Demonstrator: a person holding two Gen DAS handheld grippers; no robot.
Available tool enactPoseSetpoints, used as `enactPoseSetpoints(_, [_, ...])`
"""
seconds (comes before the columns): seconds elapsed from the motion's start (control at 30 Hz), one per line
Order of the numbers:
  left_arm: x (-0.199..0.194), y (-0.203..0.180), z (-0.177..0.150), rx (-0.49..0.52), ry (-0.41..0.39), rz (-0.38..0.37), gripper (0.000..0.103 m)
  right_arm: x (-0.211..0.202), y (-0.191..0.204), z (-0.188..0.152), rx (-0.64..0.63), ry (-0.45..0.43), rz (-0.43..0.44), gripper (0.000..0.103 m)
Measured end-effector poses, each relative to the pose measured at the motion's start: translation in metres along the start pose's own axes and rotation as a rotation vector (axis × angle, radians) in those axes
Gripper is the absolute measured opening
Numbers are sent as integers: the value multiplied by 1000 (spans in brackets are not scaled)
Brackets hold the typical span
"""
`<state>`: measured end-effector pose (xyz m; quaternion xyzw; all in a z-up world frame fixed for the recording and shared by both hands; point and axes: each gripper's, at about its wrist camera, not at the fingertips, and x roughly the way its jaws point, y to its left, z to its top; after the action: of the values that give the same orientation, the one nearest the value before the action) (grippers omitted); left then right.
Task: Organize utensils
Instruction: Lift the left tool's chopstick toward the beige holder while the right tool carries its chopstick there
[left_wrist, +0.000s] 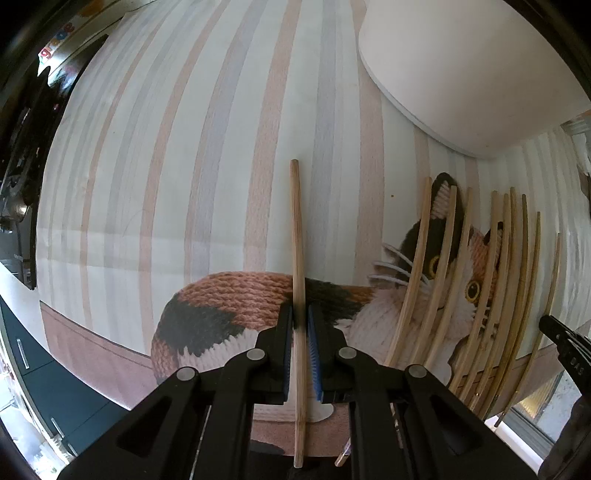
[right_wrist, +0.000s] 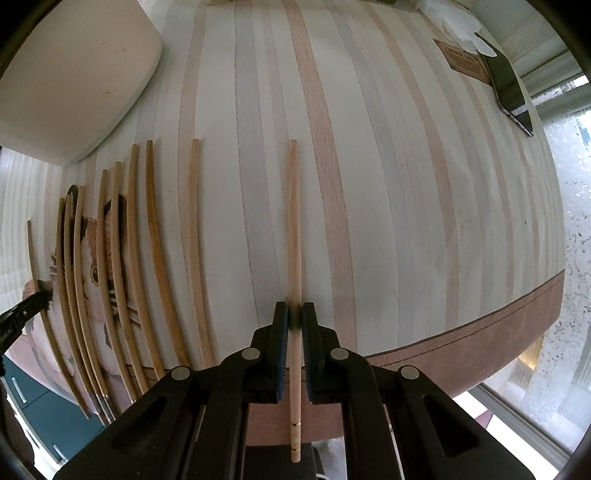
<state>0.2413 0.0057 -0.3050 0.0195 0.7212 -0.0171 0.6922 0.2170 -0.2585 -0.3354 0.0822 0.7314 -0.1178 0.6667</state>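
Observation:
In the left wrist view my left gripper (left_wrist: 300, 325) is shut on a wooden chopstick (left_wrist: 296, 236) that points away from me over the striped cat-print tablecloth (left_wrist: 177, 177). A row of several chopsticks (left_wrist: 476, 280) lies to its right over the cat picture. In the right wrist view my right gripper (right_wrist: 294, 321) is shut on another wooden chopstick (right_wrist: 294, 229), held lengthwise just above the cloth. The row of several chopsticks (right_wrist: 122, 266) lies to its left. The left gripper's tip (right_wrist: 22, 314) shows at the far left edge.
A white board or tray (left_wrist: 472, 70) lies at the back, also in the right wrist view (right_wrist: 70, 74). A dark metal tool (right_wrist: 508, 88) and a small brown card (right_wrist: 463, 64) lie at the far right. The table's front edge (right_wrist: 480, 350) runs near a window.

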Motion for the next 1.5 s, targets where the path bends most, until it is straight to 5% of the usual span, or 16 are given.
enactPoseSetpoints(0.33, [-21,-14,-17,53,-112,93,4,-3,16,-12,27,-45,-19,7])
enactPoseSetpoints(0.77, [-158,-1,-13,1,-441,92,4,-108,27,-21,95,-326,63,7])
enactPoseSetpoints(1.2, [-341,10,14,-64,-768,-136,4,-261,27,-11,116,-665,275,7])
enactPoseSetpoints(1.5, [-377,-7,77,-90,-803,-220,4,-327,40,67,139,-826,368,7])
